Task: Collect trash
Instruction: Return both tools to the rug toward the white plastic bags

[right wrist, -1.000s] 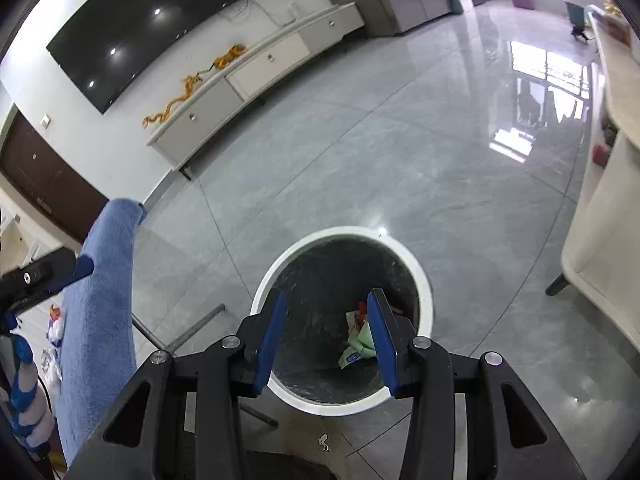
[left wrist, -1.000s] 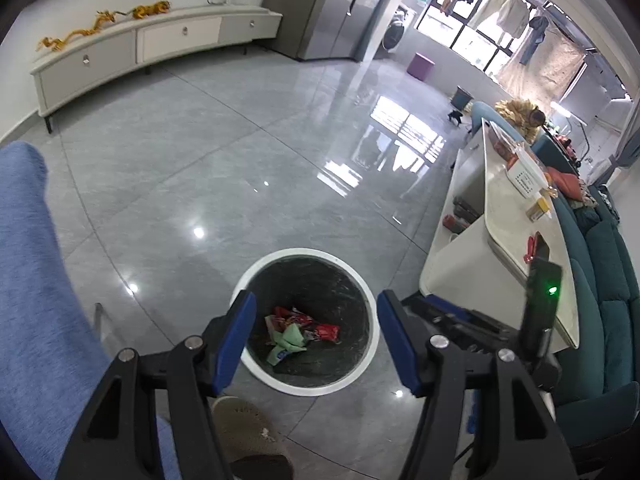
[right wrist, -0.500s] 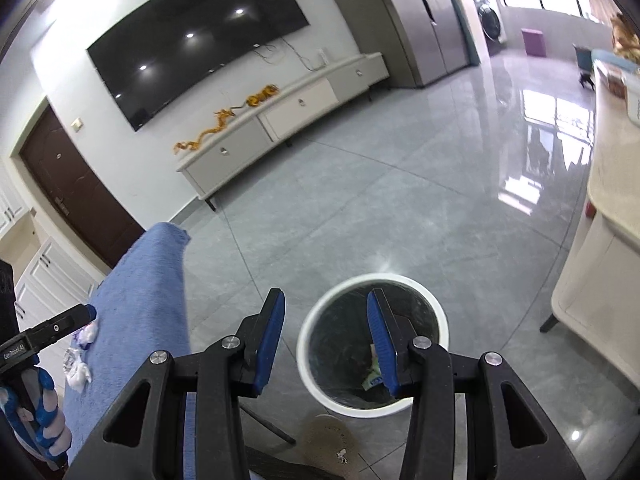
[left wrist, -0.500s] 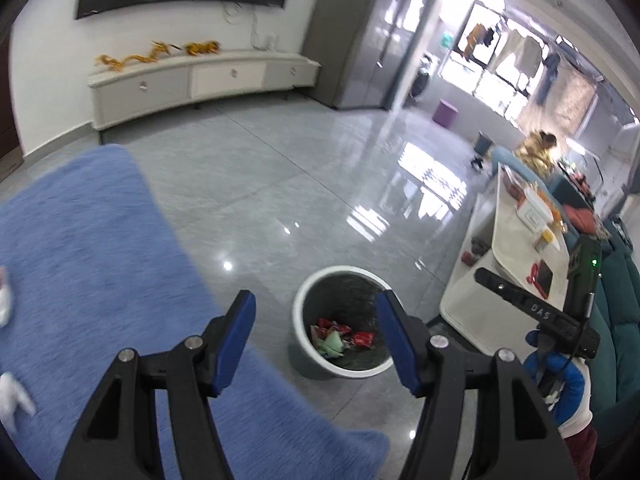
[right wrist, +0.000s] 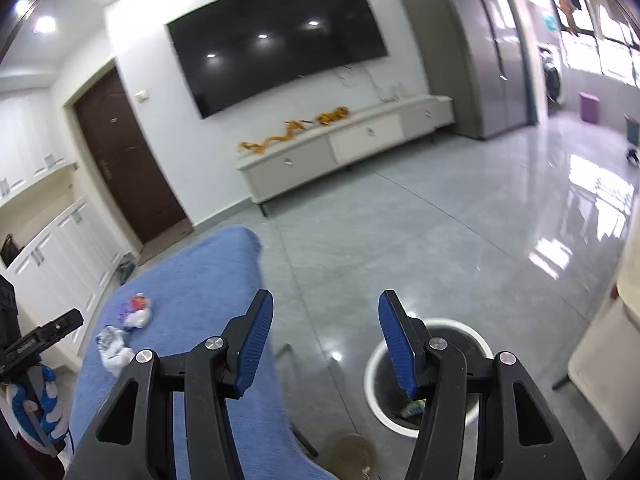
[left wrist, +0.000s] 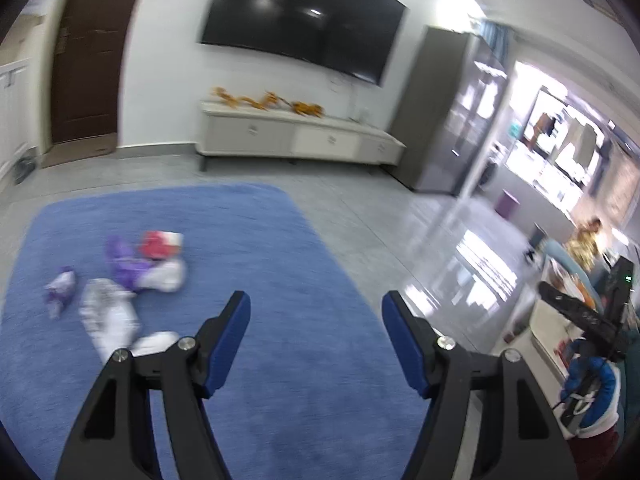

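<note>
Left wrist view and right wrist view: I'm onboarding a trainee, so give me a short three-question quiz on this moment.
1. True or false: the left gripper holds a piece of trash.
2. What surface does the trash pile lie on?
A. blue cloth
B. floor tiles
C. TV cabinet
3. Fill in: in the right wrist view, the white-rimmed bin stands on the ____, behind the right gripper.

Key: 1 false, both jaws are open and empty; 2 A; 3 floor.

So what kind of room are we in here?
Most likely a home living room: a big wall-mounted TV above a long low white cabinet, glossy tiled floor, and a white bin beside a blue cloth-covered surface.
</note>
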